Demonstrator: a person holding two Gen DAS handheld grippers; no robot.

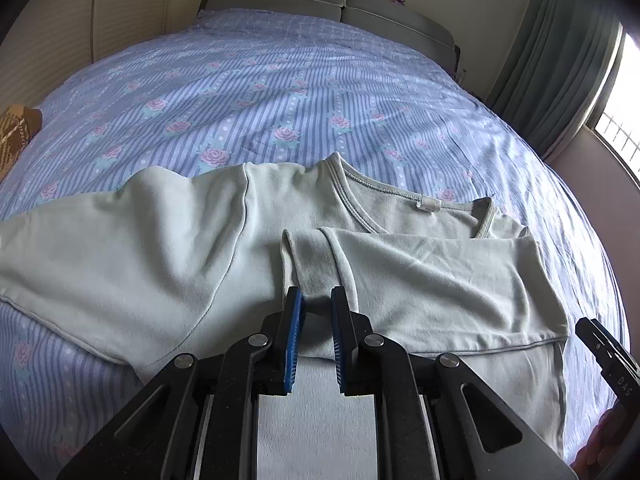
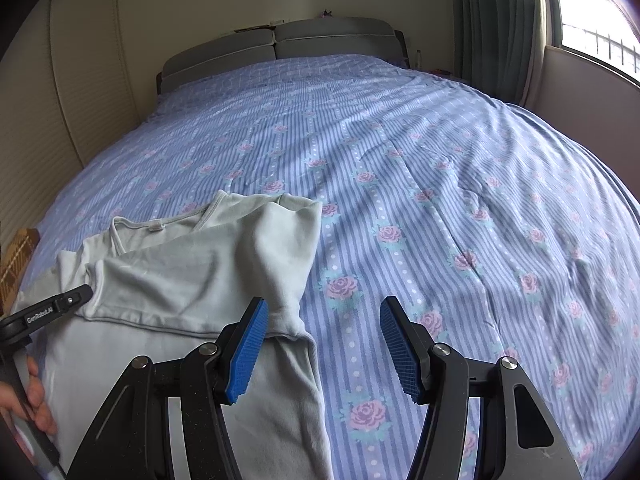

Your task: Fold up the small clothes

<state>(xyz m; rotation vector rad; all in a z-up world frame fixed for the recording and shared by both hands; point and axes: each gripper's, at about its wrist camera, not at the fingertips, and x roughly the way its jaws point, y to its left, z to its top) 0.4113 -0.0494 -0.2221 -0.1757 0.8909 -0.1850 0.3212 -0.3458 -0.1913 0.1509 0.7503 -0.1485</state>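
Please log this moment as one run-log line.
left gripper: shut on sleeve cuff | right gripper: open, empty | shirt: partly folded

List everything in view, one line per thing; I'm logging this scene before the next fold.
pale green long-sleeved cotton top: one, near edge of bed, one sleeve folded across its front
blue striped bedspread with pink roses: one, covering the bed
grey padded headboard: one, far end
teal curtain: one, beside window
brown patterned object: one, bed's left edge, unclear
left gripper: black, blue pads, shut on sleeve cuff
right gripper: black, blue pads, open, beside the top
hand: one, holding left gripper
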